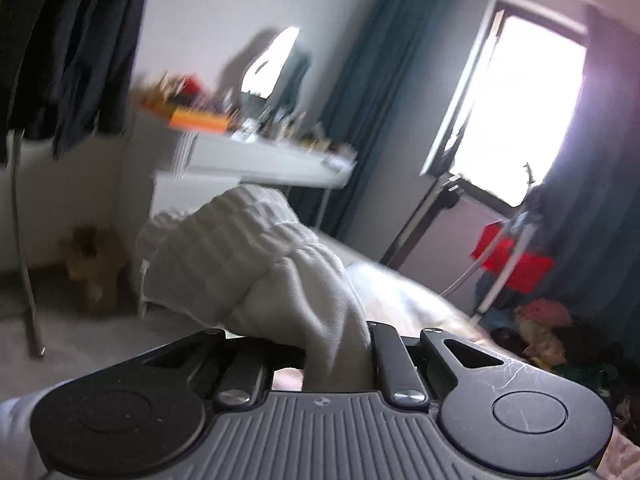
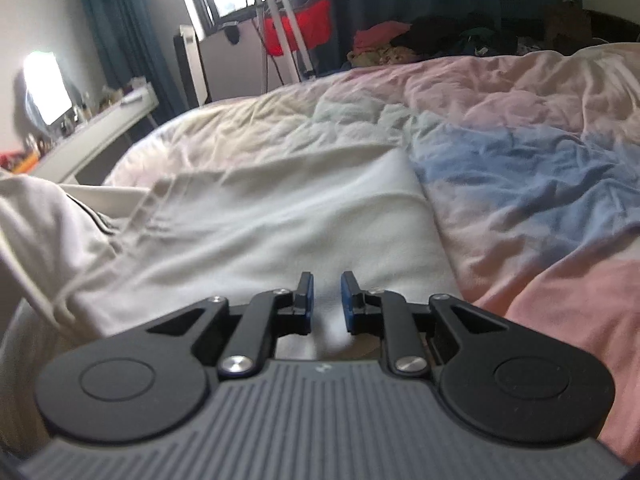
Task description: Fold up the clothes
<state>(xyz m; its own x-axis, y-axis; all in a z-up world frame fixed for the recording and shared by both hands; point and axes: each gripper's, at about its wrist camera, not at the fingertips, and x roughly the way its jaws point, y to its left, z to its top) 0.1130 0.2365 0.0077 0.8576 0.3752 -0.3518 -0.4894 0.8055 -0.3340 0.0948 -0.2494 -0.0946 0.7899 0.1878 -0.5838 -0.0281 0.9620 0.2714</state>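
A white garment (image 2: 256, 220) lies spread on the bed, with its ribbed waistband and drawstring at the left. My left gripper (image 1: 320, 356) is shut on a bunched part of the white garment (image 1: 256, 264) and holds it lifted above the bed; the cloth hides its fingertips. My right gripper (image 2: 326, 300) hangs just above the near edge of the spread garment, its blue-padded fingers a small gap apart with the cloth showing between them; whether they pinch the cloth is unclear.
The bed has a rumpled pink, blue and cream duvet (image 2: 520, 168). A cluttered white desk (image 1: 260, 156) stands at the left. A window (image 1: 516, 108), dark curtains, a stand with red fabric (image 2: 296, 28) and a clothes pile (image 2: 400, 44) lie beyond the bed.
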